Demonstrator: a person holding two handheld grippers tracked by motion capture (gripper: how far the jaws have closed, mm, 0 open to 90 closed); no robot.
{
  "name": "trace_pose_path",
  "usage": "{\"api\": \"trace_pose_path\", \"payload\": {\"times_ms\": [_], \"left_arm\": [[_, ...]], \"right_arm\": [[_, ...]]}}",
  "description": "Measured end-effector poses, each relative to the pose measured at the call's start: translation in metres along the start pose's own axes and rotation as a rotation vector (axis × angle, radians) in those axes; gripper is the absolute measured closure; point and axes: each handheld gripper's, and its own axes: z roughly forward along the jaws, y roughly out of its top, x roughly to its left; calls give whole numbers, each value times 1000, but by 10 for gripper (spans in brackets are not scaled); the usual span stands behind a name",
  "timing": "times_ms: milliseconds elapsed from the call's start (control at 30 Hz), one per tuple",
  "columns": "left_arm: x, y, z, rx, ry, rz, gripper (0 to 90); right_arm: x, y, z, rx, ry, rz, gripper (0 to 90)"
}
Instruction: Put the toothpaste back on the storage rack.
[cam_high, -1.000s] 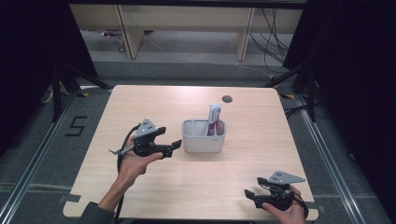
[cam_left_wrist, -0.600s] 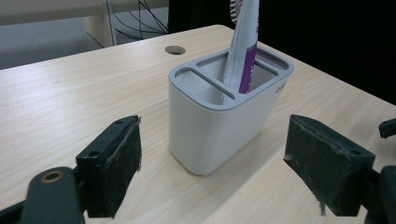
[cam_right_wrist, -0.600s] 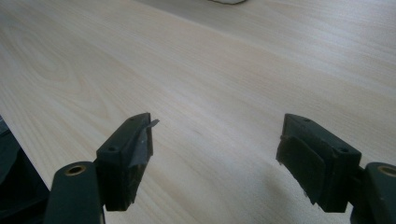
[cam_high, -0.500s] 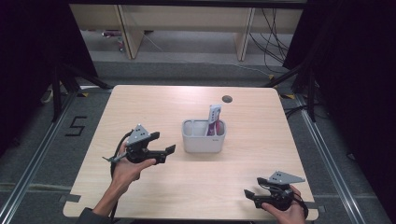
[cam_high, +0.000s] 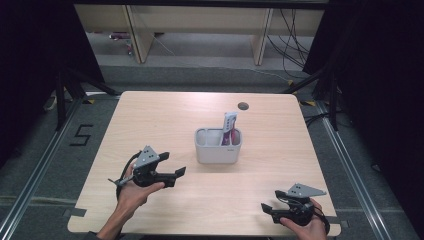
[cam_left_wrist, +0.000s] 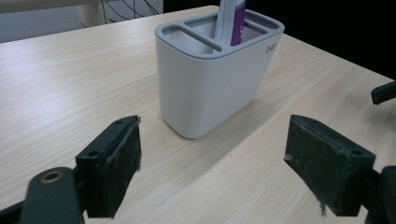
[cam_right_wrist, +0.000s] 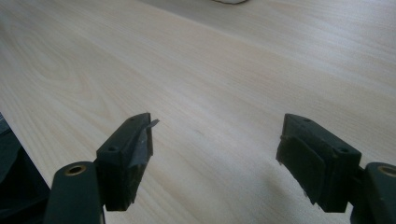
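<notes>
A grey holder (cam_high: 218, 145) with several compartments stands near the middle of the table, and a white and purple tube (cam_high: 229, 127) stands upright in its right side. In the left gripper view the holder (cam_left_wrist: 212, 70) and tube (cam_left_wrist: 232, 21) are straight ahead, a short way off. My left gripper (cam_high: 175, 174) is open and empty, left of the holder and low over the table. My right gripper (cam_high: 264, 209) is open and empty at the near right edge; in its own view the right gripper (cam_right_wrist: 215, 149) hovers over bare wood.
The wooden table (cam_high: 165, 120) has a dark round hole (cam_high: 243, 106) at its far side. Cables and shelf legs lie on the floor beyond it. A floor marking "5" (cam_high: 81, 135) lies to the left.
My left gripper has drawn back toward the near left, away from the holder. The right gripper has stayed put.
</notes>
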Motion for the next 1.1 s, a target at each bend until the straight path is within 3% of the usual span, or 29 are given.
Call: {"api": "trace_pose_path", "payload": {"times_ms": [367,533,767,800,867,900,1100], "left_arm": [[-1,-19,-9,7,-11,-3,179],[-3,-25,-16,19,-19,-11,178],[-7,-33,-23,31,-25,5,178],[-7,-34,-23,32,-29,8,178],[-9,-36,-25,41,-25,13,177],[-8,-38,-26,46,-29,20,178],[-11,-45,-30,60,-24,20,178]], "right_arm": [[0,0,1,-5,11,-3,264],[-1,1,1,0,3,-31,264],[-1,1,1,2,13,-36,264],[1,1,2,7,26,-7,264],[1,1,1,7,26,-8,264],[-1,1,1,5,12,-36,264],[-1,1,1,4,11,-36,264]]}}
